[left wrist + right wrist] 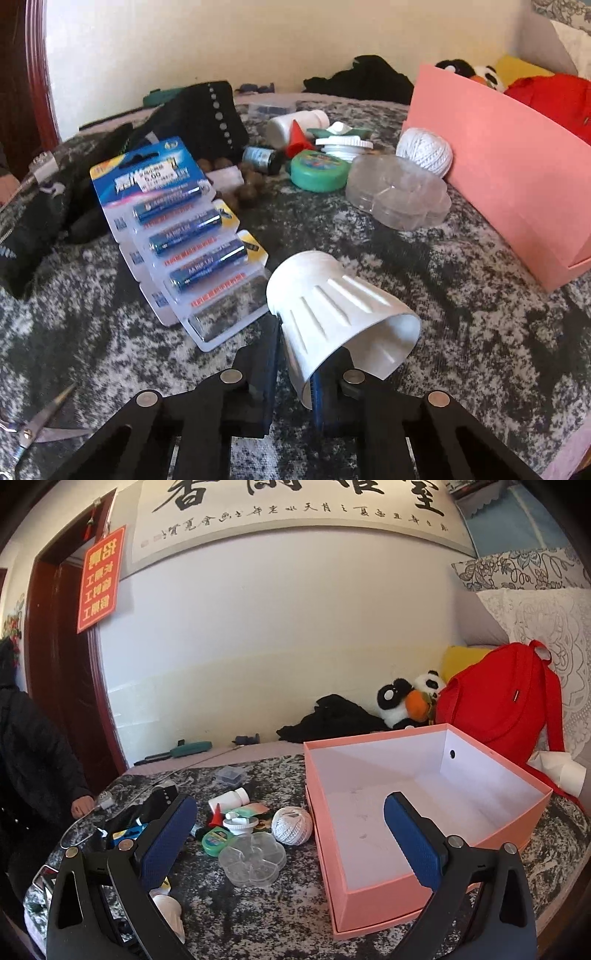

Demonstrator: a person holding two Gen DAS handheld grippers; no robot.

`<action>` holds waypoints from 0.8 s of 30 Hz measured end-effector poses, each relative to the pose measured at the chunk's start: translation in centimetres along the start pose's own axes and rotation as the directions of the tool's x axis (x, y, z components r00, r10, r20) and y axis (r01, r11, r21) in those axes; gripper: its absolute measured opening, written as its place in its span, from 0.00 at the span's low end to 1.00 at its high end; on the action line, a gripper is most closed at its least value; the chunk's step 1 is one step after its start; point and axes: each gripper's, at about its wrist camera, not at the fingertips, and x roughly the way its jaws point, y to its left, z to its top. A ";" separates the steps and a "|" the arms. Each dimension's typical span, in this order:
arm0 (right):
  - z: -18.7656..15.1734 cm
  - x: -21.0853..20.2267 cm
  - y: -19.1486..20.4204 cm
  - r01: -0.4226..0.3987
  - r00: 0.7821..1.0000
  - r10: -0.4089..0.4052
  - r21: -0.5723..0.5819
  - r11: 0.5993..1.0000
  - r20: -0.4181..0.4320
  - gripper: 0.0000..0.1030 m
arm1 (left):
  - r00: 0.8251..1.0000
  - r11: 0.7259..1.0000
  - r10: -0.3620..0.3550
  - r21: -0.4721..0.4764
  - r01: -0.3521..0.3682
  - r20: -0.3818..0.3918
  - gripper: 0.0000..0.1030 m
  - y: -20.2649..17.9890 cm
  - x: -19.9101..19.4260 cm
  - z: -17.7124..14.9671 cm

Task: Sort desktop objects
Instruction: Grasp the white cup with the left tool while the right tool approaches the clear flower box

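Note:
My left gripper (295, 354) is shut on the rim of a white ribbed plastic cup (343, 314), tilted on its side just above the patterned cloth. A battery blister pack (177, 229) lies just left of the cup. The pink box (498, 170) stands at the right. In the right wrist view my right gripper (291, 834) is open and empty, raised over the near left edge of the open, empty pink box (369, 908). The white cup (170, 912) shows partly behind my left finger there.
Loose items lie mid-cloth: a clear flower-shaped case (399, 192), white string ball (424, 151), green round tin (319, 171), white bottle (295, 123), red cone (297, 138), black bag (199, 114). Scissors (33, 432) lie near left. A red backpack (506, 698) and panda toy (410, 698) sit behind.

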 end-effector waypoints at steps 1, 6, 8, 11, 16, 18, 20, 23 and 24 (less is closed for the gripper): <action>-0.1 0.1 0.3 0.002 1.000 -0.002 -0.011 1.000 -0.001 1.00 | 1.000 1.000 -0.002 -0.001 0.002 -0.001 0.10 0.0 0.1 0.0; -0.5 0.6 1.3 0.013 1.000 -0.014 -0.052 0.999 -0.024 1.00 | 1.000 1.000 -0.001 -0.014 0.001 -0.003 0.03 0.3 0.3 -0.1; -0.6 0.9 1.5 0.014 0.999 -0.016 -0.058 0.998 -0.040 1.00 | 1.000 1.000 0.011 -0.019 -0.011 0.005 0.02 0.5 0.2 0.0; -0.8 1.5 1.5 -0.003 0.997 -0.002 -0.063 0.998 -0.072 1.00 | 0.999 0.999 0.020 -0.026 -0.019 0.025 0.02 0.5 -0.2 0.2; -0.9 2.5 1.3 -0.050 0.994 0.046 -0.033 0.998 -0.103 1.00 | 0.997 1.000 0.020 -0.001 -0.020 0.068 0.02 -0.1 -1.6 1.0; -0.7 2.8 1.2 -0.074 0.992 0.071 -0.025 0.997 -0.107 1.00 | 0.997 1.000 0.018 0.010 -0.019 0.077 0.02 -0.3 -2.1 1.5; -0.5 3.3 1.3 -0.098 0.988 0.095 -0.020 0.995 -0.118 1.00 | 0.996 1.000 0.023 0.005 -0.023 0.081 0.02 0.0 -2.3 1.7; -0.6 5.4 2.0 -0.195 0.960 0.196 0.027 0.981 -0.198 1.00 | 0.996 0.999 0.025 -0.025 -0.023 0.083 0.02 0.9 -2.6 1.9; -0.7 6.2 2.4 -0.236 0.942 0.242 0.054 0.970 -0.232 1.00 | 0.996 0.999 0.030 -0.033 -0.027 0.085 0.02 1.2 -2.7 1.9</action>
